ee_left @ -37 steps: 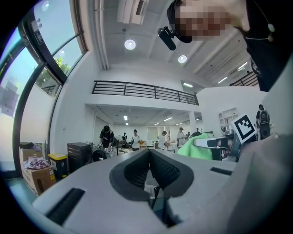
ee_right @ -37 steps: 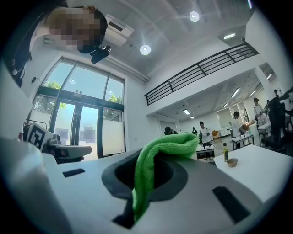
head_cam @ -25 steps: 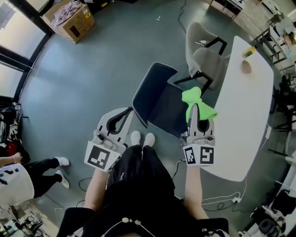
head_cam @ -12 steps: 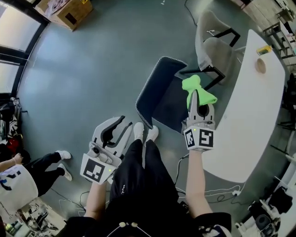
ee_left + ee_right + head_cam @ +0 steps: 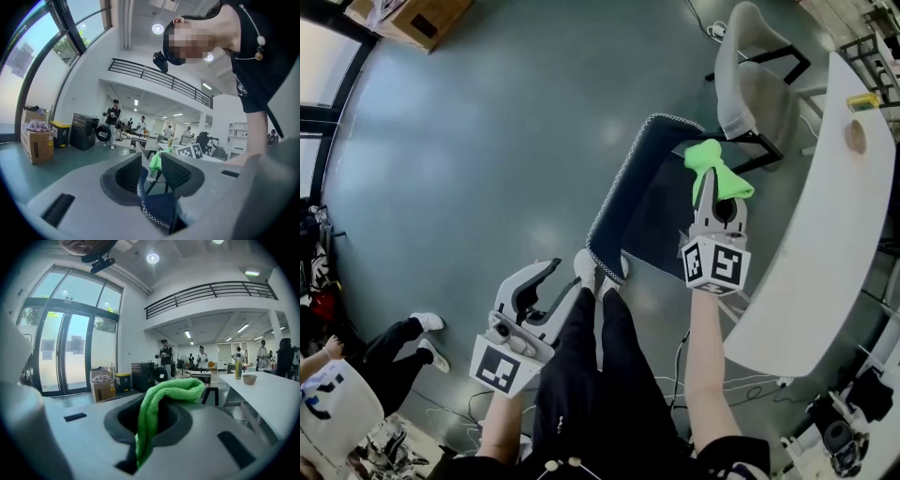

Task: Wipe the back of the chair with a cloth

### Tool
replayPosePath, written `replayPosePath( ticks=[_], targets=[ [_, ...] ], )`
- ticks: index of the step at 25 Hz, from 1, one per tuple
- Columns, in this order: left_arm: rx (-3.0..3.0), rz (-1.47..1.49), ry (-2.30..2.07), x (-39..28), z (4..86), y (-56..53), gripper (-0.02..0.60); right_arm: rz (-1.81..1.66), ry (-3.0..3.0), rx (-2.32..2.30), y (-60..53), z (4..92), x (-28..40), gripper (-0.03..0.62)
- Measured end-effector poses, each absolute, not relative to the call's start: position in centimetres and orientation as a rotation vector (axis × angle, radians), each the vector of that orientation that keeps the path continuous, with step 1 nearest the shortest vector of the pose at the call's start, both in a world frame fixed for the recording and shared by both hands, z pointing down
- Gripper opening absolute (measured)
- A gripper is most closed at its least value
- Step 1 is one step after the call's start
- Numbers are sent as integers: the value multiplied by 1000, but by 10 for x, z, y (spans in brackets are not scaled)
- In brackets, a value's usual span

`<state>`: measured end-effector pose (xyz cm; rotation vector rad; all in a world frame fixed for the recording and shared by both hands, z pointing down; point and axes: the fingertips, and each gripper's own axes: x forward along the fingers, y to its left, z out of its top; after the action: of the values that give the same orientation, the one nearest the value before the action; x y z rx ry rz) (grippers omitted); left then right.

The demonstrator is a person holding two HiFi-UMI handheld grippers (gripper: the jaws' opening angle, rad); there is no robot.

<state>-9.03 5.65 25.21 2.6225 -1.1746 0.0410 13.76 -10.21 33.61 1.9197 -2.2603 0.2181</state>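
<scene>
A dark navy chair (image 5: 649, 202) with a white-stitched rim stands on the floor just ahead of my feet. My right gripper (image 5: 710, 180) hovers over its right side, shut on a bright green cloth (image 5: 715, 165) that bunches out past the tips. In the right gripper view the cloth (image 5: 165, 397) fills the gap of the right gripper (image 5: 158, 414). My left gripper (image 5: 565, 279) hangs low beside my left leg, short of the chair's near corner; its jaws are opening with nothing between them. In the left gripper view, the left gripper (image 5: 152, 168) frames the chair (image 5: 157, 210) beyond it.
A grey chair (image 5: 748, 70) stands behind the navy one. A long white table (image 5: 825, 225) runs down the right, with a bowl (image 5: 856, 137) near its far end. A cardboard box (image 5: 417, 14) sits far left; a seated person (image 5: 342, 375) is at lower left.
The left gripper's jaws have spread apart and it has dropped beside my leg. The right gripper with the cloth has sunk closer over the navy chair.
</scene>
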Motion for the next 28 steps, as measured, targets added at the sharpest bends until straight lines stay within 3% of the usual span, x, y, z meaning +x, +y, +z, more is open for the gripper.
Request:
replayPosePath(
  ticks=[13,28],
  targets=[
    [2602,82,-1102,-103,284,53,118,262,-2120,1896,-162,422,140,20],
    [2594,118,-1123,-101,292,50,118,301,-2239,1807,-185,437,98,18]
  ],
)
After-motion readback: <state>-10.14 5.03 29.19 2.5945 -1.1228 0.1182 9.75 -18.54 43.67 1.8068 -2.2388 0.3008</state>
